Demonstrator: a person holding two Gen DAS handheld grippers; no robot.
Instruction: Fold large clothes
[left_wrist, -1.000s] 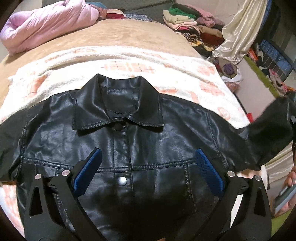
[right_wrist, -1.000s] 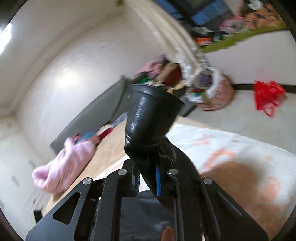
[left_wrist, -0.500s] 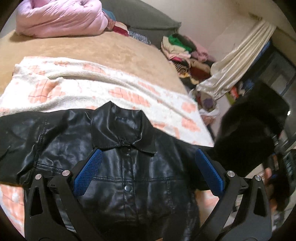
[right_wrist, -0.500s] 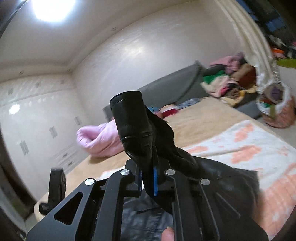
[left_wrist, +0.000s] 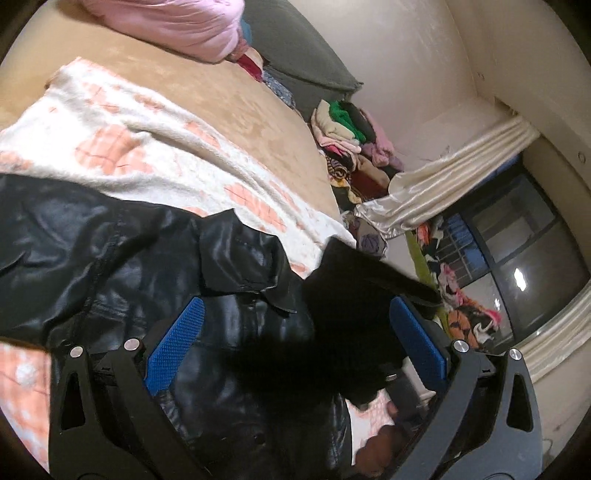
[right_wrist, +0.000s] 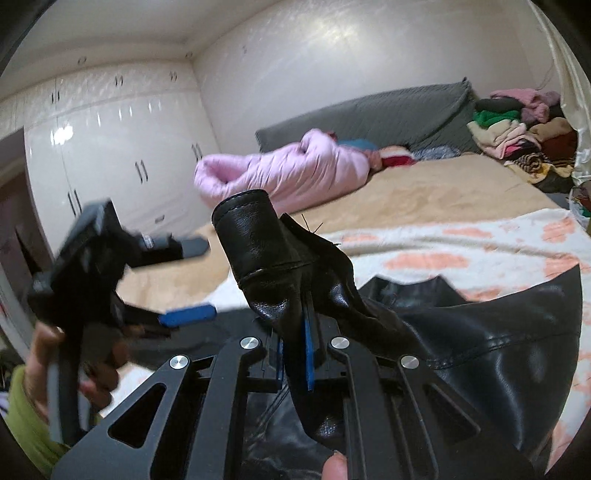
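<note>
Clamping the cuff of the sleeve (right_wrist: 258, 236), the right claw (right_wrist: 295, 354) held it raised over the black leather jacket (left_wrist: 110, 266), which lay front-up on the peach-patterned blanket (left_wrist: 122, 129) covering the bed (right_wrist: 443, 184). The left claw (left_wrist: 295, 347) hovered above the collar (left_wrist: 243, 258) with its blue pads (left_wrist: 177, 343) spread apart, gripping nothing.

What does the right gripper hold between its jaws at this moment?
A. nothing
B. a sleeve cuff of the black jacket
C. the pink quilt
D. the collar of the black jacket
B: in the right wrist view the right gripper is shut on the sleeve cuff of the black jacket, which sticks up above its jaws.
</note>
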